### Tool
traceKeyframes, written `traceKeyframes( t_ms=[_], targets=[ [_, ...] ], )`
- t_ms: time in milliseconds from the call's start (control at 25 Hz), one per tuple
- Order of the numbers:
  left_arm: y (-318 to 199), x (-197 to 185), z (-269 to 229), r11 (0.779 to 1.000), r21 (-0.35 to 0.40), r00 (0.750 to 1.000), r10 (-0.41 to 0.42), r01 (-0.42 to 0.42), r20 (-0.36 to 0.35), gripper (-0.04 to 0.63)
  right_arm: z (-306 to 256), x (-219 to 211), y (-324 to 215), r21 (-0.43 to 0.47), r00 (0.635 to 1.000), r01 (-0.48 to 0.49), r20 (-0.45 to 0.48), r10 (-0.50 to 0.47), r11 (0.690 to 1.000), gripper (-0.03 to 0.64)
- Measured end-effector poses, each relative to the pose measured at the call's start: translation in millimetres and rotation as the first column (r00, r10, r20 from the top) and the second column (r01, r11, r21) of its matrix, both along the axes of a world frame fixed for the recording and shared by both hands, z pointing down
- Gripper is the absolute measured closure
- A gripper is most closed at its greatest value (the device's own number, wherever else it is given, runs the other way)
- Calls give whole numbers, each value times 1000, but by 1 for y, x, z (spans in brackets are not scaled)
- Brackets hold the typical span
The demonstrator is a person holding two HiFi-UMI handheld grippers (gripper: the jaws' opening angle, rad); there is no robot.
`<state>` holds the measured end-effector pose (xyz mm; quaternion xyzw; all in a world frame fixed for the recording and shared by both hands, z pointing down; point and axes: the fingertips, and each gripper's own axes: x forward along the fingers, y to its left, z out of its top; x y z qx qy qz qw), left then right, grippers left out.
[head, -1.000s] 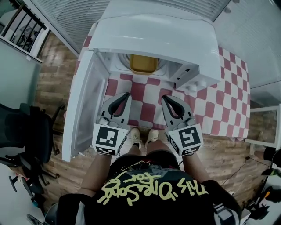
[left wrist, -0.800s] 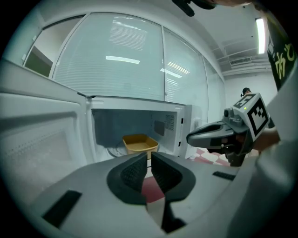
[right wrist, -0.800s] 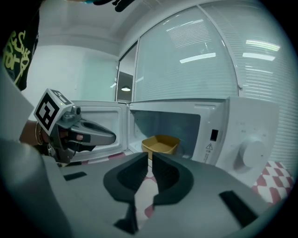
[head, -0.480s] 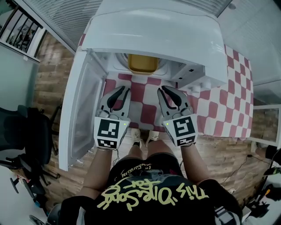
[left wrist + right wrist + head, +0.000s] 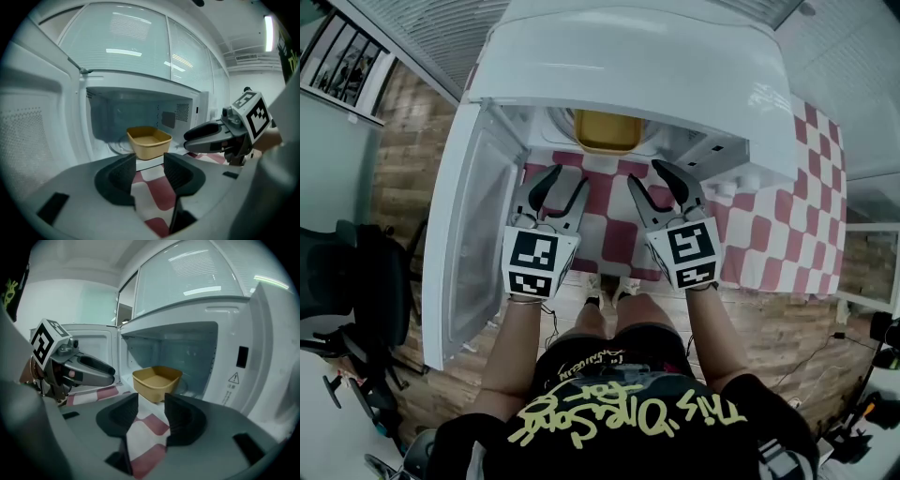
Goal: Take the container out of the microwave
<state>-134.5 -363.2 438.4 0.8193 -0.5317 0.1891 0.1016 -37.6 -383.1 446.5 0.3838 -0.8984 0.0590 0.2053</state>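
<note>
A yellow container [image 5: 607, 131] sits on the turntable inside the open white microwave [image 5: 628, 66]. It also shows straight ahead in the left gripper view [image 5: 149, 142] and the right gripper view [image 5: 157, 382]. My left gripper [image 5: 565, 183] and right gripper [image 5: 647, 178] hover side by side above the checked cloth, just in front of the oven's opening and short of the container. Both have just been opening and now stand open, with nothing between the jaws of the left gripper [image 5: 150, 165] or the right gripper [image 5: 151, 408].
The microwave door [image 5: 473, 234] is swung open at the left, close beside my left gripper. The control panel side [image 5: 239, 366] stands to the right of the cavity. A red-and-white checked cloth [image 5: 769, 234] covers the table. A black chair [image 5: 356, 281] stands on the wooden floor at left.
Both grippers moved forward toward the microwave's opening. Their jaws were shut in the earlier frames and now stand apart.
</note>
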Motion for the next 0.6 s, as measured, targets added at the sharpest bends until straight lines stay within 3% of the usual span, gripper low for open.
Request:
traceKeyframes(
  t_ms=[600],
  targets=[
    [-29,-5,22,999,-45,999,14,-12,32,396,17,-19,-25,-24,1000,5,-22,-6,1000,408]
  ],
)
